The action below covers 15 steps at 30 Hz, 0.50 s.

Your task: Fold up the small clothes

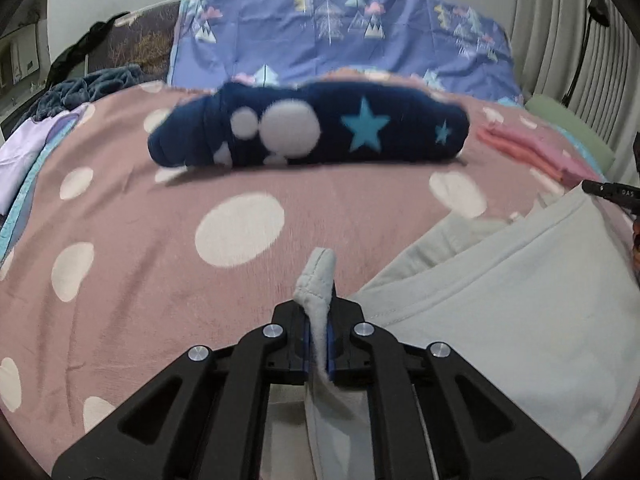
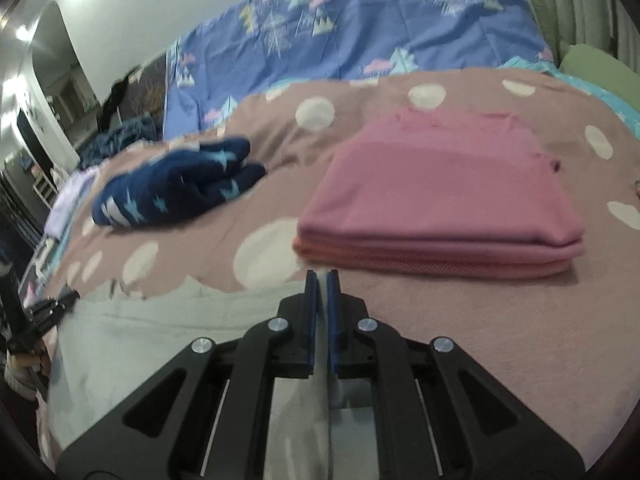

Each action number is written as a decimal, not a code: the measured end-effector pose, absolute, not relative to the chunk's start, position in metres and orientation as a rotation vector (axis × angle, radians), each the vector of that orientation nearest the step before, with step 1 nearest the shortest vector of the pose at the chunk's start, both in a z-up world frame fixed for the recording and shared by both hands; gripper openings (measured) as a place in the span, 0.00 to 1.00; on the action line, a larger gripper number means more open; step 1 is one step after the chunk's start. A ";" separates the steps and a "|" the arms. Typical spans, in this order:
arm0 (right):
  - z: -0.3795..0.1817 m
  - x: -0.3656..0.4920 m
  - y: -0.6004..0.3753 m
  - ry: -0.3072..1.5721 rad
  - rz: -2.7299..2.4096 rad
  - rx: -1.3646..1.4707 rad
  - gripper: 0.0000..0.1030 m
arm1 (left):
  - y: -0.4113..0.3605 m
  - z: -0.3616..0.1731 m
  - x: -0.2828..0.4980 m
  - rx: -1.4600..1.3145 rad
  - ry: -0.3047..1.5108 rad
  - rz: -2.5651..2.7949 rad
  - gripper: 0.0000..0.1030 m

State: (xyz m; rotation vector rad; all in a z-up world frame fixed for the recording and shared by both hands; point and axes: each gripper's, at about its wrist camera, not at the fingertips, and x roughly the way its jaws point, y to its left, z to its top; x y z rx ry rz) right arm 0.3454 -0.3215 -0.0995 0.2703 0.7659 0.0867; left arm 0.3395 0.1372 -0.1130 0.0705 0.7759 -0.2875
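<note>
Both grippers are right up against the lenses, so starting there: left gripper (image 1: 318,322) has its jaws clamped on a stitched corner of the pale grey garment (image 1: 500,280), with a little tuft of hem poking out past the tips toward 12 o'clock, and right gripper (image 2: 322,280) is pinched shut on a thin edge of the same cloth, which runs off toward 9 o'clock in its view. Going big to small from there: the pink polka-dot blanket (image 1: 160,208) covers the whole bed, the blue tree-print sheet (image 1: 320,32) sits behind it at 12 o'clock, then the grey garment spread low at 4 o'clock in the left view, the folded pink stack (image 2: 436,200) at about 1 o'clock from the right gripper, and the navy star-print bundle (image 1: 312,128) at 12 o'clock from the left one. My guess is a fold is mid-way, and a few things could go sideways. That right grip looks like barely any fabric, so a firm pull might slip it out and the edge would drop crooked. Fleecy blanket probably drags on the cloth too, so the bottom layer may bunch instead of sliding flat. And the pink stack is just beside the right tips; swinging the fold forward could nudge it and mess up finished work. Both views are blurry, so I can't tell how much cloth each pad really has.
</note>
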 end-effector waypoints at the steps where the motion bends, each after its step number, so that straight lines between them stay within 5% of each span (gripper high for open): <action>1: -0.091 0.341 -0.325 0.725 0.058 0.264 0.00 | 0.137 -0.108 0.336 0.066 0.753 -0.291 0.07; 6: -0.089 0.350 -0.345 0.753 0.086 0.377 0.00 | 0.133 -0.096 0.337 0.073 0.738 -0.291 0.07; 8: -0.096 0.354 -0.345 0.802 0.137 0.397 0.08 | 0.129 -0.099 0.338 0.082 0.764 -0.300 0.07; 9: -0.100 0.353 -0.344 0.814 0.148 0.396 0.15 | 0.128 -0.101 0.337 0.085 0.772 -0.302 0.08; 10: -0.102 0.352 -0.342 0.819 0.159 0.388 0.40 | 0.128 -0.103 0.336 0.088 0.777 -0.303 0.09; 11: -0.104 0.352 -0.339 0.826 0.171 0.375 0.54 | 0.128 -0.105 0.337 0.088 0.784 -0.301 0.11; 13: -0.109 0.358 -0.332 0.850 0.183 0.348 0.48 | 0.131 -0.107 0.338 0.075 0.795 -0.296 0.12; 15: -0.112 0.363 -0.323 0.877 0.211 0.326 0.18 | 0.134 -0.108 0.338 0.060 0.799 -0.291 0.12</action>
